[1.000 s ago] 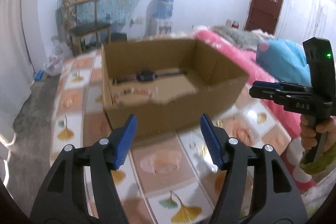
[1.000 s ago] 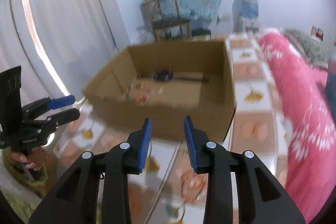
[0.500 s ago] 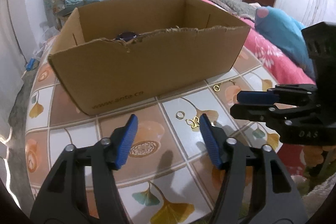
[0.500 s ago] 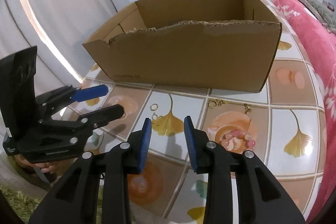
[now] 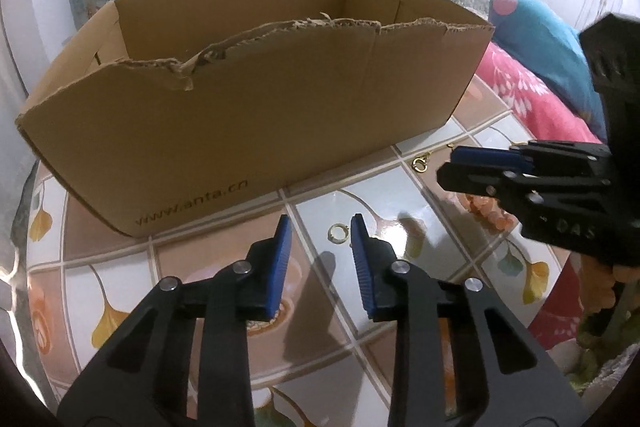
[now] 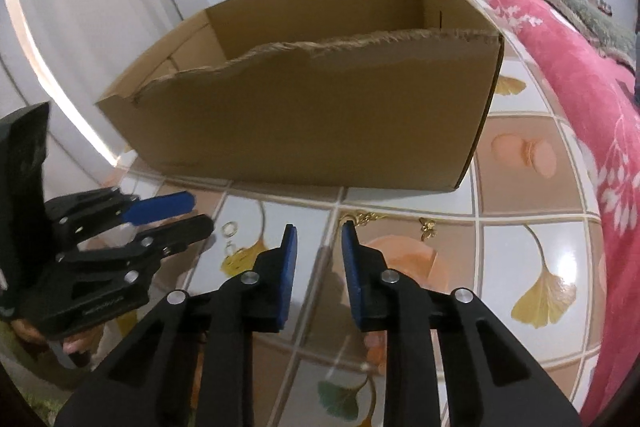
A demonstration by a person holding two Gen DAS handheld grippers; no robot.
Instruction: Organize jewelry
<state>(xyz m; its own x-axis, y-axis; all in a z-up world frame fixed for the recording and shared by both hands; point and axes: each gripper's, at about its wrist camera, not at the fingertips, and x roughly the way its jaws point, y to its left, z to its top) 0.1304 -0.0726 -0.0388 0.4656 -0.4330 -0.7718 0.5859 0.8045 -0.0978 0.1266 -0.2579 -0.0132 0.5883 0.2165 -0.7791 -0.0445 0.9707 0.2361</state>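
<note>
Landmark: cardboard box [image 5: 256,115], open-topped with a torn front rim, standing on the tiled counter [image 5: 224,267]. All places below are given from the box.

1. Gold ring [image 5: 338,233]: flat on the counter, just in front of the box's front wall, near its middle. It lies just beyond the tips of the left gripper [image 5: 318,227], in line with the gap between the jaws, which are closing but not yet on it. The gripper is pitched down at the counter, apparently to pinch the ring from above.

2. Gold clasp piece [image 5: 420,164]: on the counter close to the front wall, toward the box's right end. Untouched.

3. Pink bead bracelet [image 5: 486,211]: on the counter further out from the box's right front corner, partly hidden under the right gripper [image 6: 318,229] in the left view. The right jaws are closing with nothing visible between them; the beads are largely hidden behind its frame in its own view.

4. Gold chain [image 6: 362,217] and small gold charm [image 6: 428,225]: on the counter before the front wall, ahead of the right gripper.

Judgement: loose pieces sit outside the box, presumably awaiting transfer into it; its inside cannot be seen.
</note>
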